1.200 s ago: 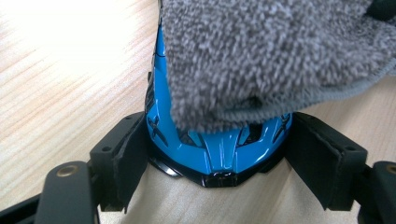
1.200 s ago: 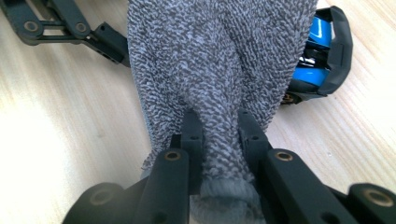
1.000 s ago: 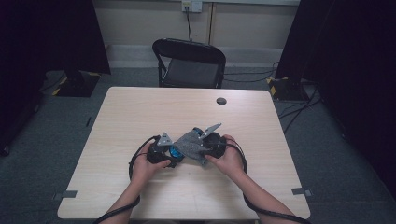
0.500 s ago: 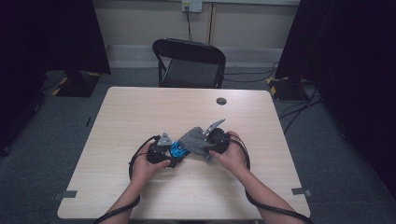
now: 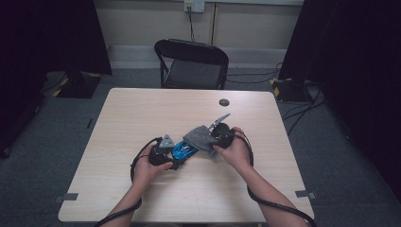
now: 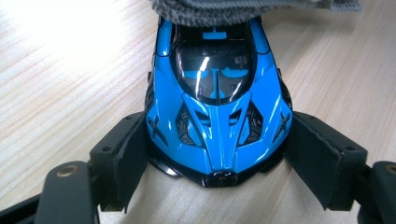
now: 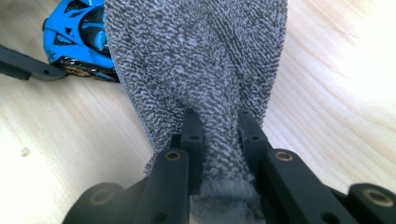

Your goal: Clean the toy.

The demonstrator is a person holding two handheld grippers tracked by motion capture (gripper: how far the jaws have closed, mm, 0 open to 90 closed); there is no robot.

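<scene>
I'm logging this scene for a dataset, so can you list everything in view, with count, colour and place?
toy car: one, blue and black, mid-table, nose between the left jaws
cloth: one, grey, draped over the car's rear end
small round object: one, dark, far side of table
table: one, light wood, centre
folding chair: one, black, beyond the table
left gripper: one, black, clamped on the car's nose
right gripper: one, black, pinching the cloth
hands: two, at the grippers, near edge
</scene>
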